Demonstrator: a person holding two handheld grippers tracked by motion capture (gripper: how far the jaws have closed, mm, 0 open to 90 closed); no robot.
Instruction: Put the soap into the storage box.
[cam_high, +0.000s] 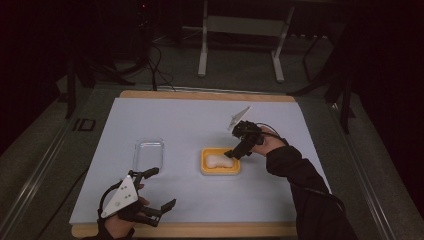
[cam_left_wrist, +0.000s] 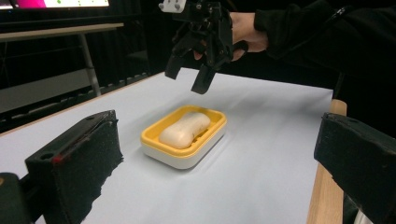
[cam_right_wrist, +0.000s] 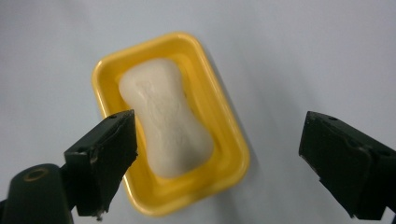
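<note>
Above glossy yellow dish (cam_right_wrist: 229, 154), waisted white soap (cam_right_wrist: 163, 126): right gripper (cam_right_wrist: 219, 154) spread; left gripper (cam_high: 156, 189) spread

High view sits above the near edge, looking forward and down over the whole table (cam_high: 190, 120). Left gripper view is low, near the table's surface, facing across it. Right gripper view looks almost straight down, close. All three share the yellow soap dish (cam_high: 220, 161) (cam_left_wrist: 184, 135) (cam_right_wrist: 170, 123) at frame centre.

Looks like I'm in a dark lab: bare table (cam_high: 150, 107) under white sheet, cables (cam_high: 159, 65) on the floor, metal stand (cam_high: 240, 30) behind.
</note>
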